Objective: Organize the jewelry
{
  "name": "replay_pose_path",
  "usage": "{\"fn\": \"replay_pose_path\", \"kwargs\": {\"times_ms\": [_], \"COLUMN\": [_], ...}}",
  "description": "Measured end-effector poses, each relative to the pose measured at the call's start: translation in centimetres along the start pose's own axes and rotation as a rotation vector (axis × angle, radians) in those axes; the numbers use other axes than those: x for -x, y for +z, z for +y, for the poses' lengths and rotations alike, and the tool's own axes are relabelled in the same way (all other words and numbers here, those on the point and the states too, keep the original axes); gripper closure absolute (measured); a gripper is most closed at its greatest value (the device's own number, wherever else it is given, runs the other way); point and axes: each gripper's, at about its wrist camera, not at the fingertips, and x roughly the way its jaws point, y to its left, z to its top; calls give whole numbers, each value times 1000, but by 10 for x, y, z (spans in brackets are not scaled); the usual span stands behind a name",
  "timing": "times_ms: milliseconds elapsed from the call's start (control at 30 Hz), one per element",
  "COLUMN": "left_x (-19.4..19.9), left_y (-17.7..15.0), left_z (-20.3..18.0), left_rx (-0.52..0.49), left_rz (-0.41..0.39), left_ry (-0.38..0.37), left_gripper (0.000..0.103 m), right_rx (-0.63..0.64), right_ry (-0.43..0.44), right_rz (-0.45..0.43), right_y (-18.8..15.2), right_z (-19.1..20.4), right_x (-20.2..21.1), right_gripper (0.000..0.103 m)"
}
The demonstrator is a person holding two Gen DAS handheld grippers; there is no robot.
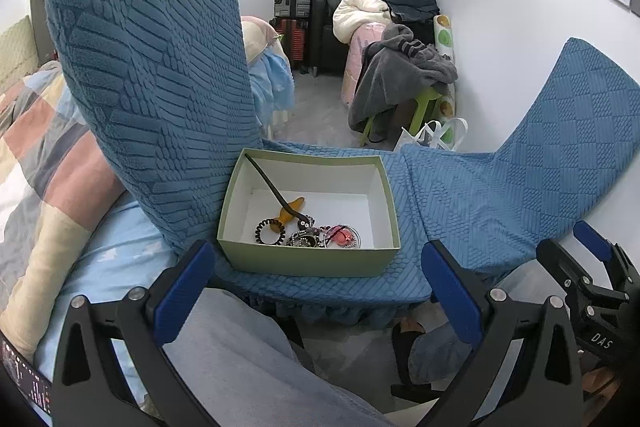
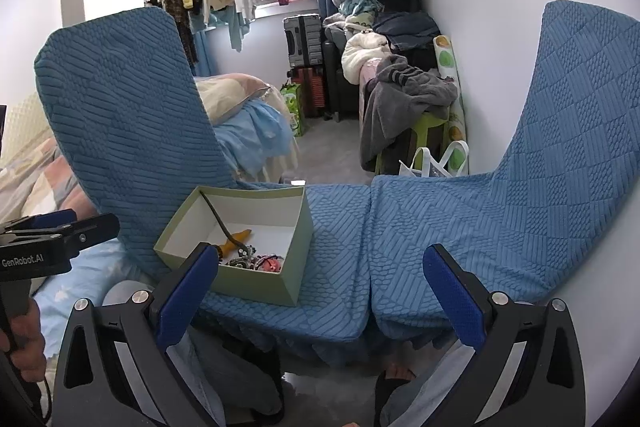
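Both tools gape empty | left tool (image 1: 316, 291) | right tool (image 2: 320, 297) | box (image 1: 308, 261) at seat edge

From my left gripper (image 1: 316, 291) I see its jaws spread wide and empty, just short of the pale green box (image 1: 308, 261) on the blue-covered seat (image 1: 460, 195). Jewelry (image 1: 316, 235) lies heaped in the box's near corner, a dark cord (image 1: 272, 187) leaning up to its back-left wall.
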Motion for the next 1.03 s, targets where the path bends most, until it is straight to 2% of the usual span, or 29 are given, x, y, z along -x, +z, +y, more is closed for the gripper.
{"fn": "replay_pose_path", "kwargs": {"times_ms": [1033], "left_x": [0], "left_y": [-6], "left_z": [-1], "left_rx": [5], "left_rz": [13], "left_ry": [7], "left_gripper": [0], "right_rx": [2], "right_ry": [-13], "right_rz": [-3], "right_y": [-1], "right_z": [0], "right_x": [1], "right_gripper": [0]}}
